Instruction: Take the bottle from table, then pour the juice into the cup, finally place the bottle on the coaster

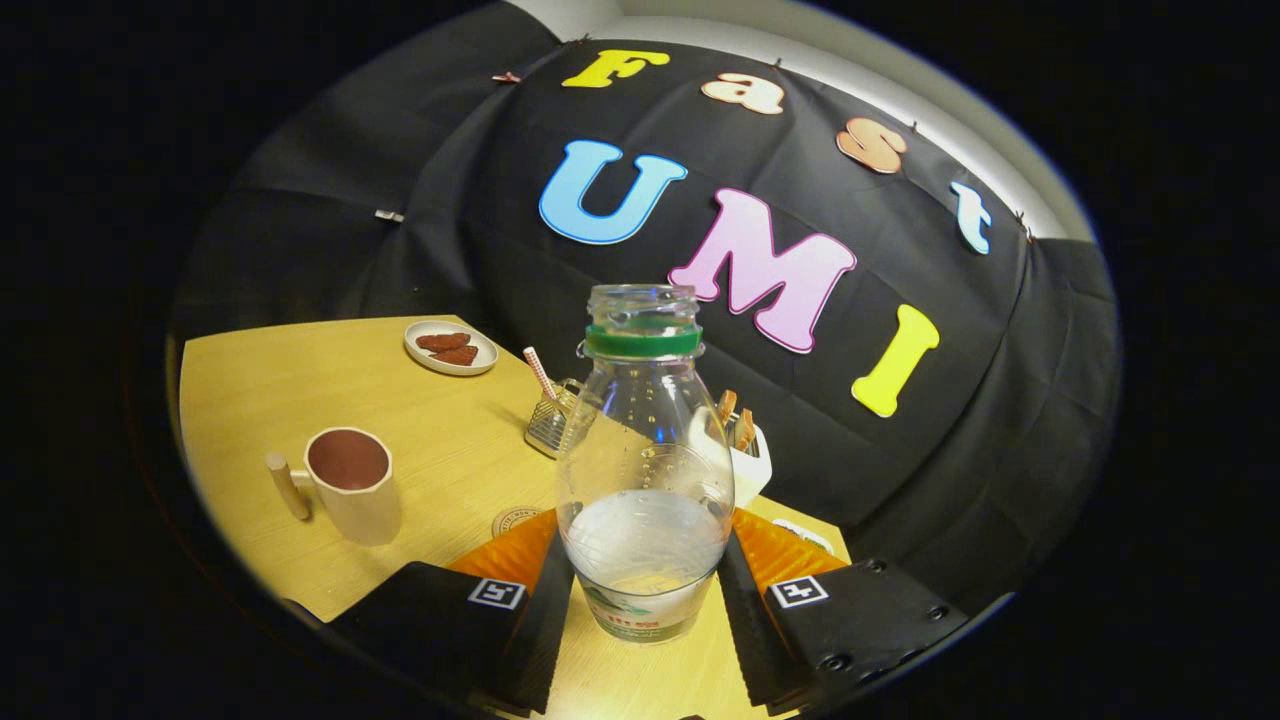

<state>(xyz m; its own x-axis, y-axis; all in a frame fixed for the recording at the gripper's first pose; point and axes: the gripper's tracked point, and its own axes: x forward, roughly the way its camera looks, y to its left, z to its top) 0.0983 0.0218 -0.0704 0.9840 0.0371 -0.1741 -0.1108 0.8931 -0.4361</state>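
**Bottle clamped in the tool, upright over the surface**

The tool point(645, 580) grips the clear plastic bottle with a green neck ring and no cap point(643, 470): both fingers press its lower sides, and the bottle stands upright between them, about a third full of pale liquid. Whether its base touches the pale wooden surface point(400, 420) cannot be told.

The round printed coaster point(515, 520) lies at 10 o'clock from the bottle, half hidden behind the left finger. A wire basket with a striped straw point(552, 420) and a white holder of brown sticks point(748, 455) stand beyond the bottle, both partly covered by it. A small flat item at 3 o'clock is cut off by the right finger.

The beige faceted cup with a wooden handle point(350, 485) stands well apart at 9 o'clock, open wood around it. A small plate with brown biscuits point(451, 347) sits at 11 o'clock near the far edge.
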